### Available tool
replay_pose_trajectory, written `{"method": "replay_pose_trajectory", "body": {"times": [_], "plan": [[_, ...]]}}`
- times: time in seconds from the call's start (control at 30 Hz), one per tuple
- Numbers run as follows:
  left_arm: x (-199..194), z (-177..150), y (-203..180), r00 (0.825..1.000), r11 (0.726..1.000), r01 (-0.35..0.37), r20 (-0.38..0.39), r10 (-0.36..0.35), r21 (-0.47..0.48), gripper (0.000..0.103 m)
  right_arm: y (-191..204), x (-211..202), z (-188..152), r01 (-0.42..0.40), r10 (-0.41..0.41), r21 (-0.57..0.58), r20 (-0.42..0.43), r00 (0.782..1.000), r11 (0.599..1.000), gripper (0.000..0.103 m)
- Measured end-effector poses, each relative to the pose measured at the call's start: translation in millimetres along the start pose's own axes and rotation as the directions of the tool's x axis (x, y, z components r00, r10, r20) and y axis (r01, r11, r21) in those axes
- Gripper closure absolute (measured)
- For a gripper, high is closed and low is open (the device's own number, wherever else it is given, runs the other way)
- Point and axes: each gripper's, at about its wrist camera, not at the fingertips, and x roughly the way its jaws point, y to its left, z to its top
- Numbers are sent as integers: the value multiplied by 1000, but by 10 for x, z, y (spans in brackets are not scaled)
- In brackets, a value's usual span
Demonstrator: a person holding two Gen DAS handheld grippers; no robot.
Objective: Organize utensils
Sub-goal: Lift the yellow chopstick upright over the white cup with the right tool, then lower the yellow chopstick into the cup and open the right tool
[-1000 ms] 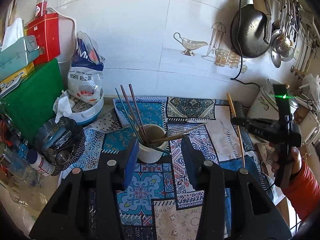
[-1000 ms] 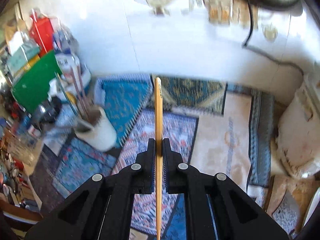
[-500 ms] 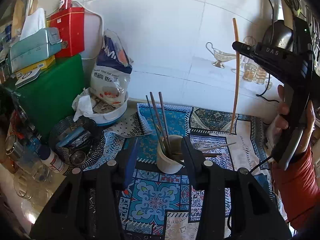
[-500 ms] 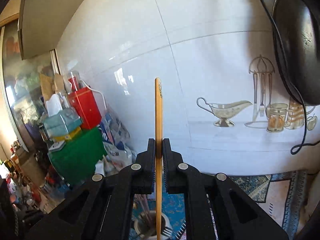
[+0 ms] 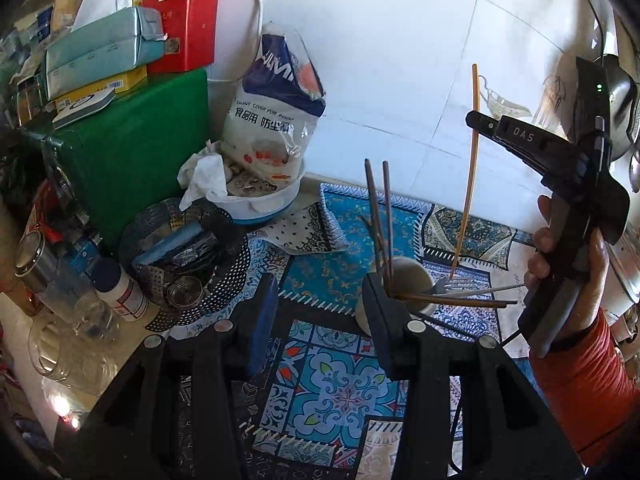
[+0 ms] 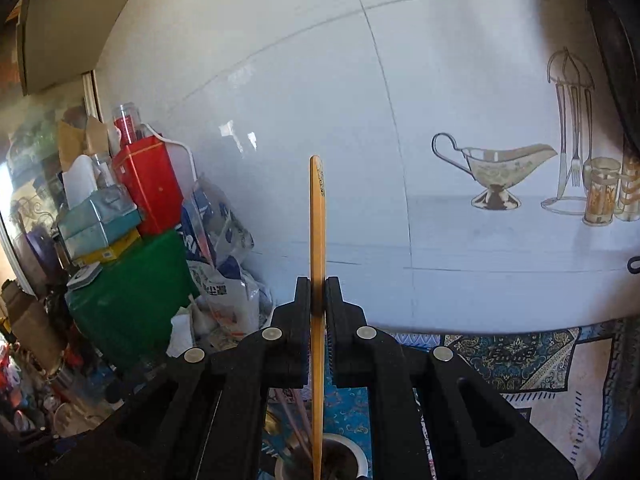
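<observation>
I hold the right claw [image 6: 318,312] clamped on one bamboo chopstick [image 6: 317,240], gripped near its middle and standing almost upright. The chopstick is light, stiff and thin, with a smooth surface, so I judge it can pivot or slip between the pads if knocked; a mid-length grip keeps it balanced. Its lower tip hangs just above the cup [image 5: 416,276], which already holds dark chopsticks [image 5: 378,216] and a fork [image 5: 442,286] (several lean out over the rim). The left claw [image 5: 320,300] stands apart with nothing between its fingers, its right finger in front of the cup; I cannot tell whether it touches.

Compared with one second ago, the chopstick has travelled from low over the mat [image 5: 320,392] at the right to a raised, near-vertical position over the cup, and the left claw has closed in on the cup.
</observation>
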Motion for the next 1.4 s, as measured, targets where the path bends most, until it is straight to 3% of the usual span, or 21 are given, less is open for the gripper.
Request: {"method": "replay_pose_trajectory", "body": {"times": [0.2, 0.43, 0.57, 0.9, 1.07, 1.13, 1.2, 1.4], "plan": [[52, -59, 134, 1000, 1000, -1, -22, 1, -14, 60, 40, 125, -46, 24, -26, -38, -30, 999, 999, 97], [52, -72, 300, 1000, 999, -7, -21, 6, -40, 60, 138, 137, -160, -4, 1, -105, -28, 1000, 994, 96], [53, -89, 380, 1000, 999, -8, -28, 6, -51, 60, 84, 197, -246, -18, 9, -112, -81, 997, 994, 96], [77, -129, 368, 999, 999, 7, -48, -9, -37, 60, 57, 133, -335, -27, 10, -138, -121, 993, 990, 96], [6, -103, 266, 999, 999, 34, -40, -35, -4, 60, 23, -77, -196, -79, 61, -103, -166, 984, 992, 91], [-68, -78, 187, 998, 998, 56, -25, -55, 19, 60, 7, -232, -127, -81, 66, -83, -165, 984, 993, 80], [-143, -46, 107, 997, 996, 77, -9, -77, 45, 60, 20, -469, -66, -65, 53, -73, -160, 986, 995, 73], [-511, 32, -205, 986, 978, 144, 66, -155, 154, 60, 224, -1215, -61, 36, -52, -122, -123, 991, 992, 71]]}}
